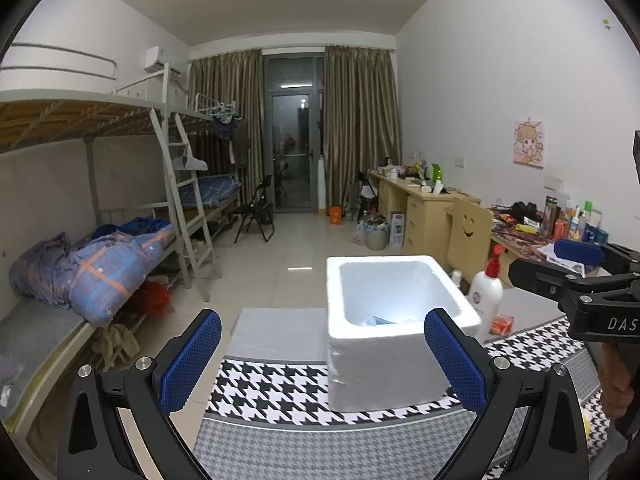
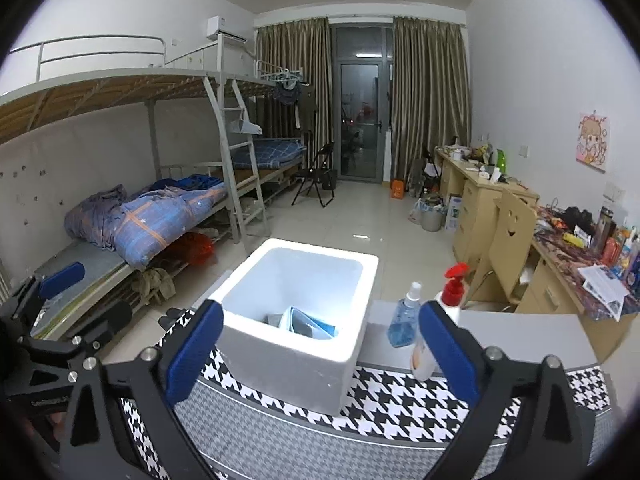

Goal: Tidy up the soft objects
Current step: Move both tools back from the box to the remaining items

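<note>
Left claw (image 1: 322, 358) and right claw (image 2: 320, 354) are both hanging released, nothing between the blue pads. White foam box (image 2: 296, 344) is sitting on the houndstooth-covered surface (image 2: 400, 404), holding bluish soft packets (image 2: 310, 326). "DAS" is showing on the right claw body. Bottle labels unreadable.

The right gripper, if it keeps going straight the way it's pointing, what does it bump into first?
Probably the white foam box. The right gripper, open and empty, aims slightly down at the box's near rim, though depth is hard to judge.
</note>
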The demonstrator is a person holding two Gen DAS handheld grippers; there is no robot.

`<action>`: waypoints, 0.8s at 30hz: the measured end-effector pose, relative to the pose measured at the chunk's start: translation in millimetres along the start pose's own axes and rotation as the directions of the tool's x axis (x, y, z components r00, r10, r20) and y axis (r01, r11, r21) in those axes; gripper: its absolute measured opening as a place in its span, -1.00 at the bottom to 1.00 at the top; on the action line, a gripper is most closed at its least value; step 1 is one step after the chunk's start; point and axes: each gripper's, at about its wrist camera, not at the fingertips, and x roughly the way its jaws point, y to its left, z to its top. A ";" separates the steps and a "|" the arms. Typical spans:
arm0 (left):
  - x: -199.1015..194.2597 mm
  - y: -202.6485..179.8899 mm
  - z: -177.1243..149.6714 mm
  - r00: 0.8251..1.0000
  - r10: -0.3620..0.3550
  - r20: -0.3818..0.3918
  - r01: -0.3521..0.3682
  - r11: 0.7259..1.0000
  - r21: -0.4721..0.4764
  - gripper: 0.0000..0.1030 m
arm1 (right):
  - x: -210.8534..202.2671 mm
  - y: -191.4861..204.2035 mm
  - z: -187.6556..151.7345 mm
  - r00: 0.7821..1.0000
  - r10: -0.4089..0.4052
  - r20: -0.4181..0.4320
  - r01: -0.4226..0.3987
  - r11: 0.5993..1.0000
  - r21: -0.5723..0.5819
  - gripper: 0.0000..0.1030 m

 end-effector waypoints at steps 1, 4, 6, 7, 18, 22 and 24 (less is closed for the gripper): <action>-2.3 -1.6 0.1 1.000 -0.003 0.002 0.003 1.000 0.003 0.98 | -3.5 -0.5 -1.2 1.000 0.002 0.007 -0.002 1.000 -0.003 0.94; -9.3 -5.4 0.0 1.000 -0.016 0.006 0.016 1.000 0.002 0.98 | -14.2 -1.0 -7.1 1.000 0.001 0.009 -0.001 1.000 -0.005 0.94; -15.7 -7.8 -1.4 1.000 -0.029 0.012 0.029 1.000 -0.002 0.98 | -21.5 -2.8 -10.5 1.000 -0.007 0.012 0.007 1.000 -0.003 0.94; -18.2 -6.7 -1.6 0.999 -0.035 0.015 0.035 0.999 -0.002 0.98 | -25.7 -4.5 -11.9 1.000 -0.009 0.015 0.009 1.000 0.002 0.94; -47.3 -34.4 -10.5 0.996 -0.090 0.024 0.089 0.996 0.025 0.98 | -65.0 -17.1 -32.1 0.998 -0.049 0.042 0.048 0.998 0.035 0.94; -54.6 -40.9 -13.3 0.994 -0.108 0.027 0.108 0.994 0.027 0.98 | -75.4 -21.7 -40.6 0.996 -0.068 0.049 0.066 0.997 0.041 0.94; -57.6 -45.3 -14.8 0.992 -0.119 0.033 0.118 0.993 0.030 0.98 | -80.3 -22.6 -46.1 0.995 -0.086 0.057 0.084 0.996 0.034 0.94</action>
